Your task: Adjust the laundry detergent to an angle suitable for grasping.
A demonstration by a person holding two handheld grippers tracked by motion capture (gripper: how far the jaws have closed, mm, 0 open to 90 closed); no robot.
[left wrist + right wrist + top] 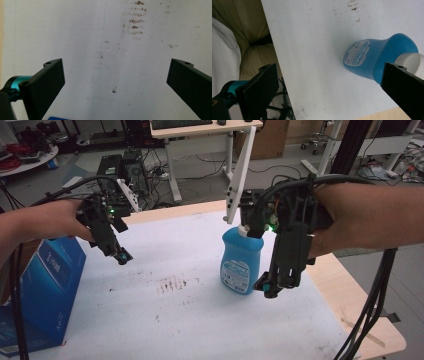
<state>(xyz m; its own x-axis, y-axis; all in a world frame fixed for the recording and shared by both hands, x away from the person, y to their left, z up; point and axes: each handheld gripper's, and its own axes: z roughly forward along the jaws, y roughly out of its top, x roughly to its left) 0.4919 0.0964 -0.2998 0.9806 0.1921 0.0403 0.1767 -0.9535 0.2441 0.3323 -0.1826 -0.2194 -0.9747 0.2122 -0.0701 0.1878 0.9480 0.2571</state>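
Approaching the blue bottle (241,261), upright on the white mat (170,320); we judge this the reach step. Right gripper (274,287) hangs just beside it, jaws wide, empty. Left gripper (120,256) wide too, well apart. Next: we bracket the bottle's body and close.

Centre of table (165,320): open white surface, free passage.
Right side: blue bottle (241,262) stands upright just beside the right gripper (270,289).
Left edge: blue box (47,285) blocks, apparently leaning.
Left gripper (121,256): nothing beneath.

Blue bottle (242,261) upright just beside right gripper (270,290)
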